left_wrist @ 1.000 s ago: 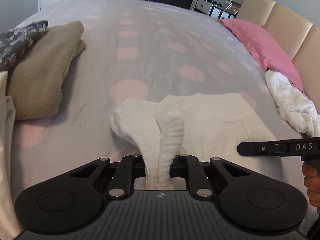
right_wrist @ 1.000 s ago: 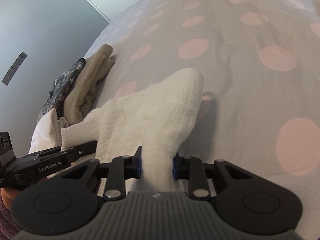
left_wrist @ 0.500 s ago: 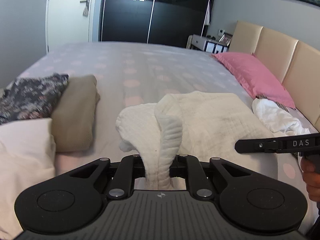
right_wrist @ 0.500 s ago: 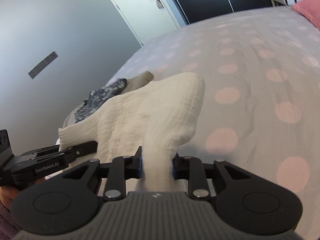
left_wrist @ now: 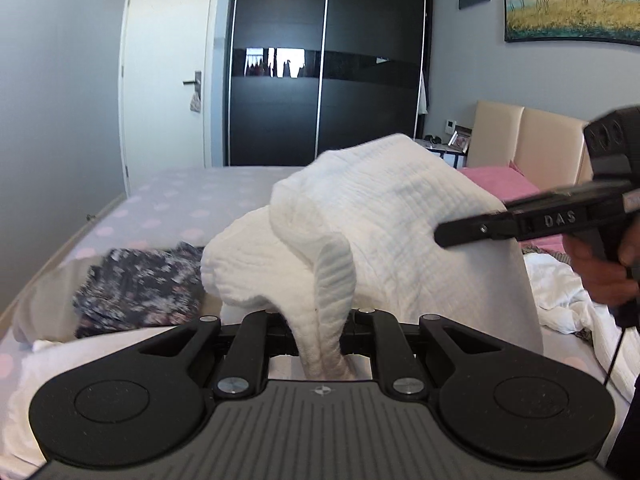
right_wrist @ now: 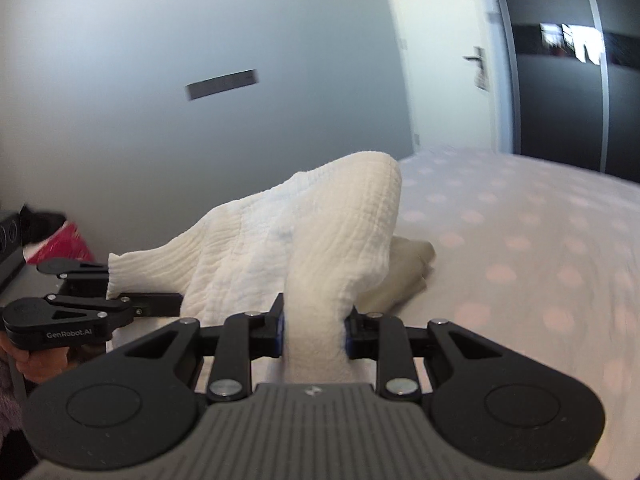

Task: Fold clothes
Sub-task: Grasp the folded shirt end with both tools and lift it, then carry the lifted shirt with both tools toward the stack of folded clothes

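Note:
A white crinkled garment hangs in the air above the bed, held at two edges. My left gripper is shut on one bunched edge of it. My right gripper is shut on the other edge of the same garment. The right gripper also shows in the left wrist view, against the cloth's right side. The left gripper shows at the left of the right wrist view. The cloth sags between the two grippers.
The bed has a grey cover with pink dots. A dark floral garment and a beige folded one lie on it. A crumpled white garment and a pink pillow lie by the headboard. A wardrobe stands beyond.
Both grippers have risen with the white garment, lifting it off the bed. The views have tilted up from the bedcover toward the door and wardrobe.

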Tool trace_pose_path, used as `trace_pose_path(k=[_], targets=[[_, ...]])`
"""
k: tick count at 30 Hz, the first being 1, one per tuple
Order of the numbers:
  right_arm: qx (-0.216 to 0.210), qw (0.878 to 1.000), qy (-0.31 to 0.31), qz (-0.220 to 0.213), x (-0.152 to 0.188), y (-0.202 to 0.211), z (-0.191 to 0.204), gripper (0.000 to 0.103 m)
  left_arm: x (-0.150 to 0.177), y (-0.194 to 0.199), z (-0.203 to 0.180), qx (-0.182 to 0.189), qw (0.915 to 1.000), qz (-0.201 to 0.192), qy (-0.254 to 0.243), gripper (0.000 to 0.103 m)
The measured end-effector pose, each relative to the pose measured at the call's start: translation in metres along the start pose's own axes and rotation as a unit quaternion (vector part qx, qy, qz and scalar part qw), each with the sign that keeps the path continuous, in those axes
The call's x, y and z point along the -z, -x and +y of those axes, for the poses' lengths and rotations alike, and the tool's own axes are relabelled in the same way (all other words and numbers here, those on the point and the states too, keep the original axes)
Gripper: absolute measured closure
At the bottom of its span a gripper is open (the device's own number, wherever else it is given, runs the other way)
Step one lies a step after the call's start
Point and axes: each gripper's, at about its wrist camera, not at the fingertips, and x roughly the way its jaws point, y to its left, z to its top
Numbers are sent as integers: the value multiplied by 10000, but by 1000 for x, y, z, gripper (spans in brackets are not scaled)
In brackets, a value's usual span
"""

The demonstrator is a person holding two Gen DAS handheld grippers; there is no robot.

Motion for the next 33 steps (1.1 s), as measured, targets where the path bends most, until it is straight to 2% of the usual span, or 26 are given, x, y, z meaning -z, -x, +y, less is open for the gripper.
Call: trace_pose_path(k=[6, 14, 23, 26, 31, 33], targets=[[-256, 9963, 800, 193, -38, -35, 30, 75, 2, 20, 36, -205, 9990, -248, 295, 92], [-574, 9830, 1649, 571, -70, -84, 60, 75, 9, 25, 64, -285, 9981, -263, 473, 92], [-1012, 9584, 2464, 1030, -92, -175, 103, 75, 29, 17, 85, -1000, 9936, -68, 513, 92], [-1149, 9524, 2599, 1107, -90, -209, 116, 75, 37, 11, 100, -1229, 9897, 68, 731, 92], [-1255, 9430, 2849, 1178, -82, -267, 139, 75, 53, -6, 124, -1731, 9812, 321, 785, 92], [-1266, 9395, 2955, 1184, -80, -291, 148, 75, 56, -14, 127, -1983, 9775, 410, 589, 92]])
